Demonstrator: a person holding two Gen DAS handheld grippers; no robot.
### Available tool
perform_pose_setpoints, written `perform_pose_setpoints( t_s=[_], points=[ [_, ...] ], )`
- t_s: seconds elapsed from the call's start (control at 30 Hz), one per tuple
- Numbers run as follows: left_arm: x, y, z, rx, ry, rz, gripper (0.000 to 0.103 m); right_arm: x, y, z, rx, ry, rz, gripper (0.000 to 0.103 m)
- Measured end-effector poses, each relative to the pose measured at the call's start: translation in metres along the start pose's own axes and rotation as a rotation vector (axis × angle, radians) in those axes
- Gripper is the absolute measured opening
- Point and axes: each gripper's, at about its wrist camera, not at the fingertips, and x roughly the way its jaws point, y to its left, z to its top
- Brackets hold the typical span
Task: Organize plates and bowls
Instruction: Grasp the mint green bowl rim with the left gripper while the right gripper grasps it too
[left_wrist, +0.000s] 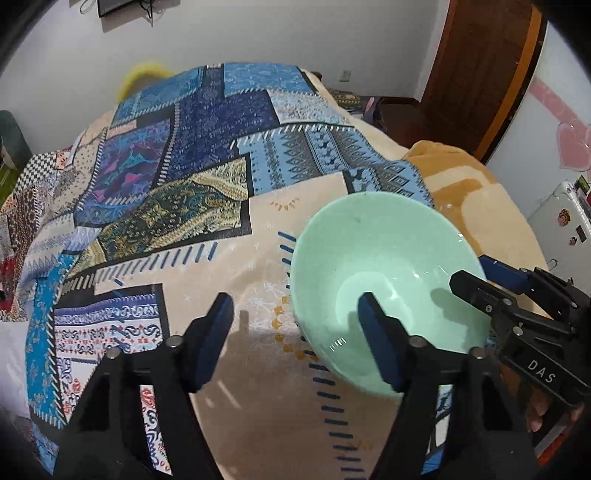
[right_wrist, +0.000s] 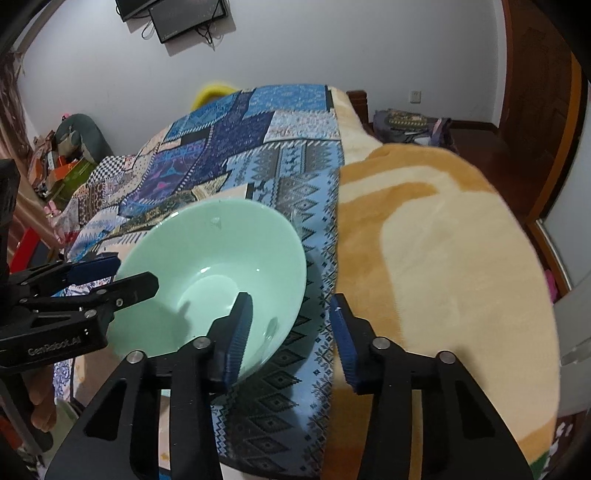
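Observation:
A mint green bowl (left_wrist: 384, 273) sits tilted on a patchwork cloth on a bed; it also shows in the right wrist view (right_wrist: 218, 266). My left gripper (left_wrist: 295, 321) is open; its right finger (left_wrist: 376, 343) reaches over the near rim into the bowl, its left finger is over the cloth. My right gripper (right_wrist: 291, 332) is open; its left finger (right_wrist: 236, 332) is inside the bowl and its right finger (right_wrist: 343, 339) outside, so the jaws straddle the rim. Each gripper shows in the other's view: the right one (left_wrist: 491, 280) and the left one (right_wrist: 122, 280).
The blue patchwork cloth (left_wrist: 184, 177) covers the left of the bed and a tan fleece blanket (right_wrist: 443, 258) the right. A wooden door (left_wrist: 480, 74), a white appliance (left_wrist: 569, 221) and floor clutter (right_wrist: 62, 162) surround the bed.

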Motion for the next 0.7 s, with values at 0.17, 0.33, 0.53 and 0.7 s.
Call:
perform_pose_setpoints(
  t_s=[0.17, 0.33, 0.53, 0.7],
  points=[
    [0.015, 0.004, -0.002, -0.016, 0.044, -0.023, 0.046, 0.009, 0.003, -0.003, -0.003, 0.025, 0.018, 0.036],
    [0.024, 0.006, -0.003, -0.041, 0.066, -0.074, 0.034, 0.016, 0.009, -0.005, -0.019, 0.038, 0.039, 0.025],
    [0.024, -0.004, -0.003, -0.009, 0.074, -0.092, 0.016, 0.014, 0.014, -0.005, -0.037, 0.026, 0.015, 0.024],
    [0.021, -0.006, -0.007, -0.002, 0.079, -0.085, 0.016, 0.006, 0.016, -0.005, -0.033, 0.024, 0.014, 0.024]
  ],
)
